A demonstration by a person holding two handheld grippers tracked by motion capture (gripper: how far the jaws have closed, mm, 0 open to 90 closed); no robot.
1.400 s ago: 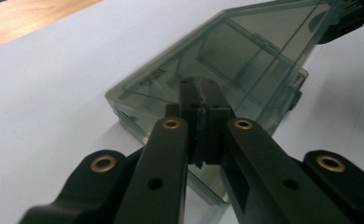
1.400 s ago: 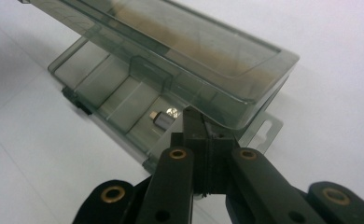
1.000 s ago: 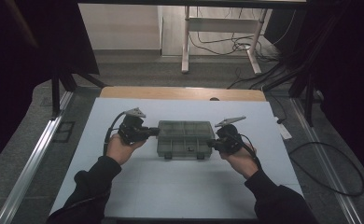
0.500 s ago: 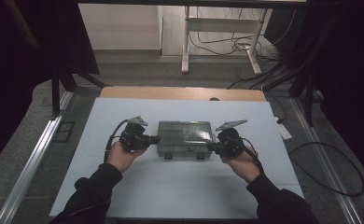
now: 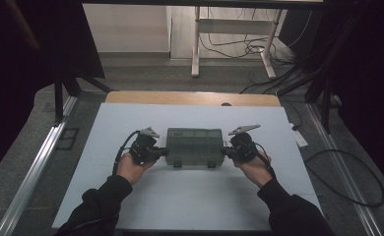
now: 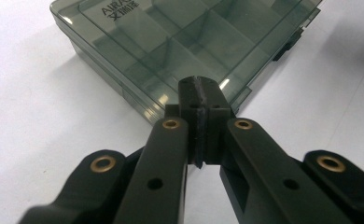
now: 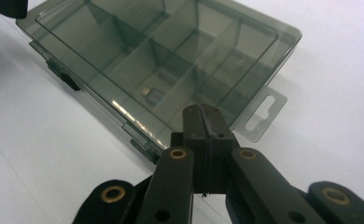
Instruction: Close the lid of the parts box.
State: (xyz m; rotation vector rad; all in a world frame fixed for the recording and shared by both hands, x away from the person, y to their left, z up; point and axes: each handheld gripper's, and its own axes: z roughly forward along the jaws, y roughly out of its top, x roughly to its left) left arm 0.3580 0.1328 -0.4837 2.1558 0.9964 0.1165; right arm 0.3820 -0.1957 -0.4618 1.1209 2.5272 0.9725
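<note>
The smoky compartment box [image 5: 195, 146] is now sitting flat on the white table [image 5: 106, 128] (it was tilted up earlier), and the left gripper [image 5: 166, 152] and right gripper [image 5: 224, 151], jaws closed empty, are bracketing its ends.

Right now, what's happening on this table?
A person holds a gripper in each hand at either end of a smoky translucent plastic compartment box with its lid closed, lying flat on the white table. The left gripper sits at the box's left end and the right gripper at its right end. Both pairs of jaws are shut with nothing between them, their tips at the box's edges. A small item lies in one compartment.
</note>
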